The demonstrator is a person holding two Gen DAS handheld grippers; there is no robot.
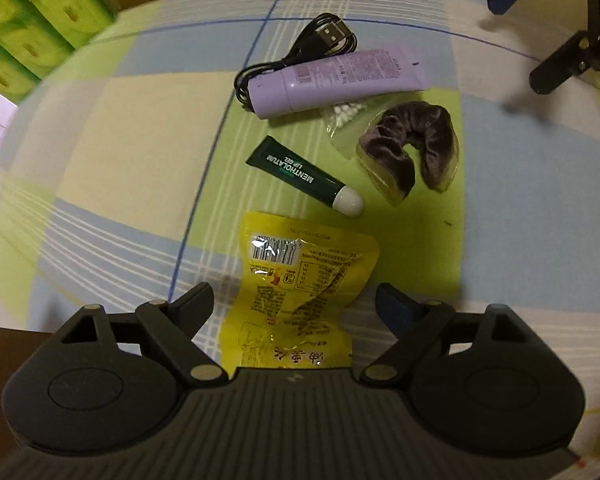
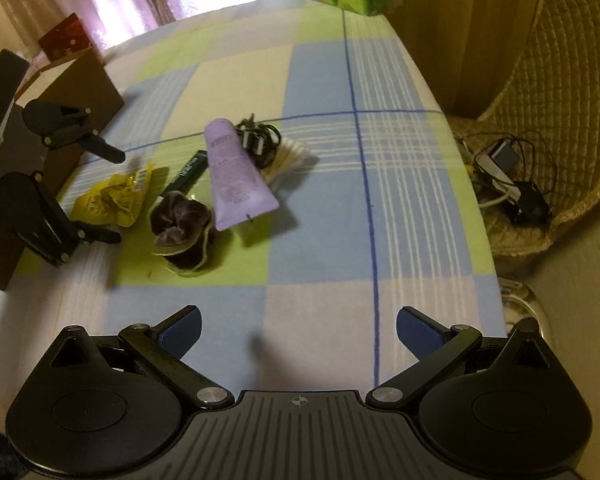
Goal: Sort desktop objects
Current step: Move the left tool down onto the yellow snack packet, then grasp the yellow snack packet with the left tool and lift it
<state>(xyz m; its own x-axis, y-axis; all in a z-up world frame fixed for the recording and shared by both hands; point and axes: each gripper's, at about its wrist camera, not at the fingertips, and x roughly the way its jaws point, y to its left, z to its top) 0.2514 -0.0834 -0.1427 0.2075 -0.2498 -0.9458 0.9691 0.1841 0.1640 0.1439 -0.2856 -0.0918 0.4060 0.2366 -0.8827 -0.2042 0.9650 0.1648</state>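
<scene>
left gripper (image 1: 294, 300): jaws wide, straddling crinkled yellow foil snack packet (image 1: 300, 280), likely lining up a grasp
right gripper (image 2: 298, 330): spread, empty, clear of the pile

Yellow snack packet (image 1: 296, 296), green lip-gel tube (image 1: 300, 174), purple tube (image 1: 340, 80) (over black cable (image 1: 300, 52)), grey scrunchie (image 1: 412, 148) lie clustered.

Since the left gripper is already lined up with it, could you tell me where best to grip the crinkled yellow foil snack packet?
Probably at the narrow waist of the yellow foil snack packet, coming straight down from above. It lies flat on the checked cloth between the open fingers of the left gripper, and it pinches in there. The dark green lip gel tube lies clear beyond its far end.
</scene>
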